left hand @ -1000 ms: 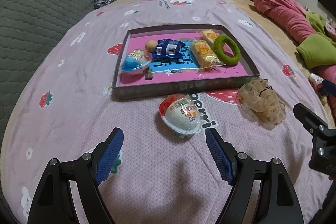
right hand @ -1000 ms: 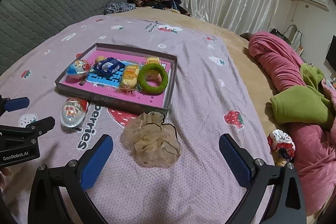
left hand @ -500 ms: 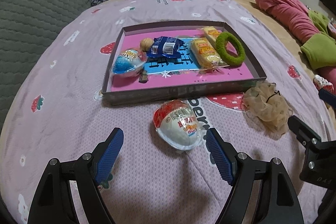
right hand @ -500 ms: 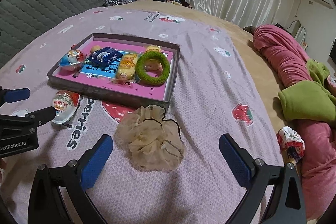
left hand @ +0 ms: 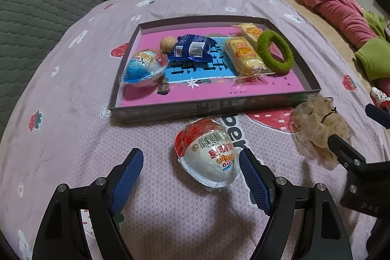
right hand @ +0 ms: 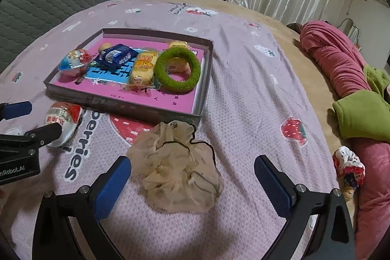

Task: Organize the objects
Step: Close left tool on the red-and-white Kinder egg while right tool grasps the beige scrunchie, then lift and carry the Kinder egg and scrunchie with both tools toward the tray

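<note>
A red-and-white wrapped toy egg [left hand: 207,157] lies on the pink strawberry sheet just in front of the shallow tray [left hand: 207,107]. My left gripper [left hand: 189,155] is open and low over the sheet. The egg's near end lies between the fingertips, close to the right pad, and nothing presses on it. A beige mesh scrunchie [right hand: 175,167] lies before the tray's near corner [right hand: 197,113]. My right gripper [right hand: 192,162] is open around it, pads apart from it. The tray holds a blue egg [left hand: 143,65], a walnut, a blue packet, yellow cakes and a green ring [right hand: 178,70].
Rolled pink and green blankets [right hand: 341,70] lie along the bed's right side, with a red-and-white scrunchie [right hand: 348,167] beside them. A grey quilted headboard [left hand: 43,6] rises at the left. A clothes pile and curtains stand behind. My left gripper [right hand: 36,120] shows at the right wrist view's left edge.
Both grippers have come forward and down. The egg now sits between the left fingertips and the scrunchie between the right ones. Neither jaw width has changed.
</note>
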`<state>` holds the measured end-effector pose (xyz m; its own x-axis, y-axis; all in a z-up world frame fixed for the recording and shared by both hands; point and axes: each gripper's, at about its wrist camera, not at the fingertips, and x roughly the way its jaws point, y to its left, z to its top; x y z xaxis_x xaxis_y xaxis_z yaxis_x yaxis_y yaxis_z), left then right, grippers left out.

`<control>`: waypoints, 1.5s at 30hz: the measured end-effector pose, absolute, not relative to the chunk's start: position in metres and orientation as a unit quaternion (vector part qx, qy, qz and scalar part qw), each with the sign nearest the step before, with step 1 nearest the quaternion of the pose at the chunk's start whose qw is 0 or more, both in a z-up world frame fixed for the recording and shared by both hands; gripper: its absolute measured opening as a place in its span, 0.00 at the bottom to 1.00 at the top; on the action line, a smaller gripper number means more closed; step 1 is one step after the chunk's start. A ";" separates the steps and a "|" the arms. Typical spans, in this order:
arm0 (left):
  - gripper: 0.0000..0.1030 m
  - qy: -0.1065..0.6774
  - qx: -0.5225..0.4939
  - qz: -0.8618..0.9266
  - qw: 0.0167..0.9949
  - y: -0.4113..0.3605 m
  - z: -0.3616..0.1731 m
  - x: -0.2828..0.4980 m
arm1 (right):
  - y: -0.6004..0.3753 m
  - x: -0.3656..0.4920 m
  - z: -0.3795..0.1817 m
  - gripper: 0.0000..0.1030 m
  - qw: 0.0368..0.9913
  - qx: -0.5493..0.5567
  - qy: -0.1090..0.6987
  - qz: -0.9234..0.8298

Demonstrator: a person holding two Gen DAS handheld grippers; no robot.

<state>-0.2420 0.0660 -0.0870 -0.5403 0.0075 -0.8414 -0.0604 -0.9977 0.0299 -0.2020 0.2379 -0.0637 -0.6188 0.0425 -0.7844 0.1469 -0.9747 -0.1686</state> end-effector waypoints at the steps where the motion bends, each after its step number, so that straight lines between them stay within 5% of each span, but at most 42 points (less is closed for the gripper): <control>1: 0.80 0.026 -0.479 0.877 0.021 0.066 -0.088 -0.243 | 0.238 -0.205 -0.066 0.99 0.027 0.440 0.108 -0.891; 14: 0.80 0.018 -0.497 0.867 0.009 0.063 -0.107 -0.267 | 0.231 -0.242 -0.096 0.99 0.039 0.471 0.089 -0.877; 27: 0.80 0.011 -0.501 0.865 0.003 0.057 -0.121 -0.277 | 0.221 -0.242 -0.109 0.48 0.083 0.475 0.065 -0.874; 29: 0.65 0.012 -0.500 0.866 0.012 0.058 -0.122 -0.276 | 0.218 -0.238 -0.108 0.41 0.089 0.471 0.066 -0.875; 31: 0.61 0.015 -0.504 0.864 0.016 0.059 -0.124 -0.275 | 0.215 -0.235 -0.108 0.34 0.094 0.471 0.068 -0.875; 45: 0.60 0.007 -0.492 0.870 0.029 0.047 -0.117 -0.256 | 0.184 -0.208 -0.094 0.28 0.136 0.462 0.083 -0.873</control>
<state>-0.2558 0.0466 -0.1173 -0.5134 0.0432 -0.8571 -0.0577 -0.9982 -0.0157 -0.2081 0.1836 -0.0943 -0.5367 -0.1606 -0.8283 0.3135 -0.9494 -0.0191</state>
